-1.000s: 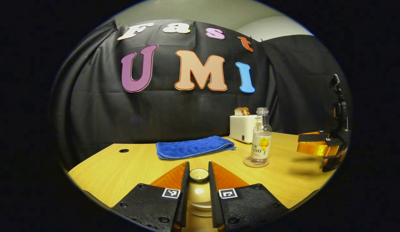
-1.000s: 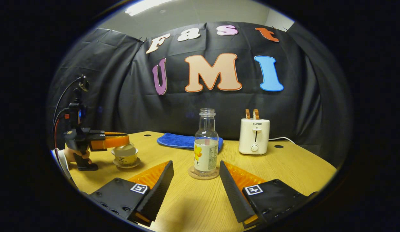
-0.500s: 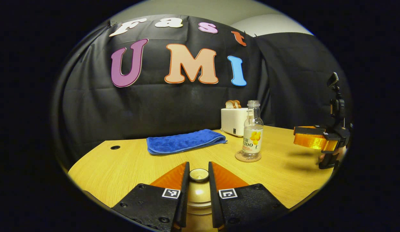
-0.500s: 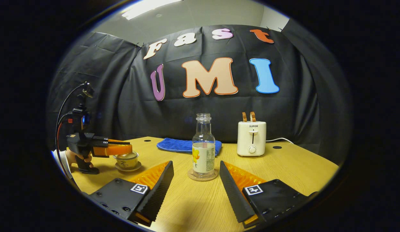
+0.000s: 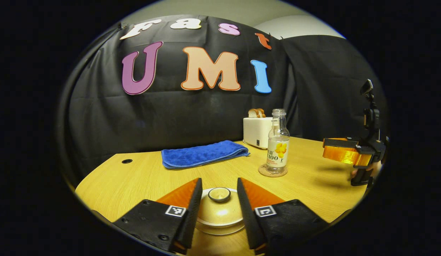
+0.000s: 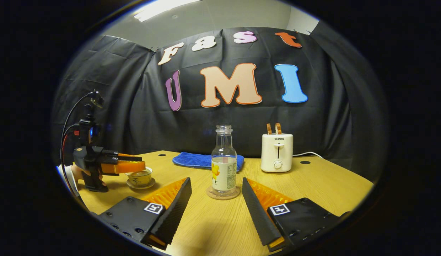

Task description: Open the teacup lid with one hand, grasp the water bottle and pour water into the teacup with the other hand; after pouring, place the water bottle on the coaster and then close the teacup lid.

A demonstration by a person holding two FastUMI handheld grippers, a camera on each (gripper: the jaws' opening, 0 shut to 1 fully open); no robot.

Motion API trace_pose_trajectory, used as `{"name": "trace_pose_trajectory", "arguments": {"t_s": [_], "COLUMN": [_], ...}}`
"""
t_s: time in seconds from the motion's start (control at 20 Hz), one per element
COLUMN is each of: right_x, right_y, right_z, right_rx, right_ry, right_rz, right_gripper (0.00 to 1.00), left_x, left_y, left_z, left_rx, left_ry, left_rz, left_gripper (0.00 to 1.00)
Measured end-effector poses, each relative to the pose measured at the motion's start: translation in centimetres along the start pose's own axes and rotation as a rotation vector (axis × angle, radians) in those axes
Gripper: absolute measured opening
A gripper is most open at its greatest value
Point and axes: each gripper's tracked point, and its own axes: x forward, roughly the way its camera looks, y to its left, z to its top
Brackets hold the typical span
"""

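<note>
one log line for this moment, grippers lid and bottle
left gripper: open, straddling teacup lid | lid: on teacup | right gripper: open | water bottle: upright on coaster

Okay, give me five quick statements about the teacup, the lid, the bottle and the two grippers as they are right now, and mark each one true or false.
1. The lid sits on the teacup. True.
2. The left gripper is clamped on the lid's knob. False: its fingers stand open on either side of the lid, not pressing it.
3. The water bottle stands upright on the coaster. True.
4. The right gripper holds the bottle. False: its fingers are open, short of the bottle.
5. The blue towel lies under the teacup. False: it lies folded farther back on the table; the cup stands on a saucer.
</note>
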Motion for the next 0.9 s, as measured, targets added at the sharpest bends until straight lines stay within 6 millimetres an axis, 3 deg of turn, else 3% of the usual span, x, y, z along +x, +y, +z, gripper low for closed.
{"name": "trace_pose_trajectory", "arguments": {"t_s": [0.2,0.3,0.5,0.55,0.6,0.9], "right_x": [0.0,0.1,0.2,0.2,0.2,0.1], "right_y": [0.0,-0.1,-0.4,-0.5,-0.7,-1.6], "right_z": [0.1,0.1,0.2,0.0,0.0,0.1], "right_rx": [0.0,0.0,0.0,0.0,-0.001,-0.003], "right_ry": [-0.001,-0.003,-0.004,-0.003,-0.003,-0.008], "right_rz": [-0.006,-0.012,-0.028,-0.036,-0.044,-0.101], "right_gripper": [0.91,0.85,0.99,0.99,0.92,0.92], "left_x": [-0.4,-0.9,-2.0,-2.3,-2.6,-5.1], "left_y": [0.3,0.6,1.4,1.5,1.6,2.9], "left_z": [0.1,0.4,1.0,0.9,0.8,0.8], "left_rx": [0.0,-0.007,-0.041,-0.046,-0.045,-0.045], "left_ry": [-0.006,-0.025,-0.07,-0.076,-0.076,-0.092], "left_rz": [0.024,0.042,0.094,0.109,0.118,0.224], "left_gripper": [0.87,0.98,0.98,0.97,0.97,0.98]}}
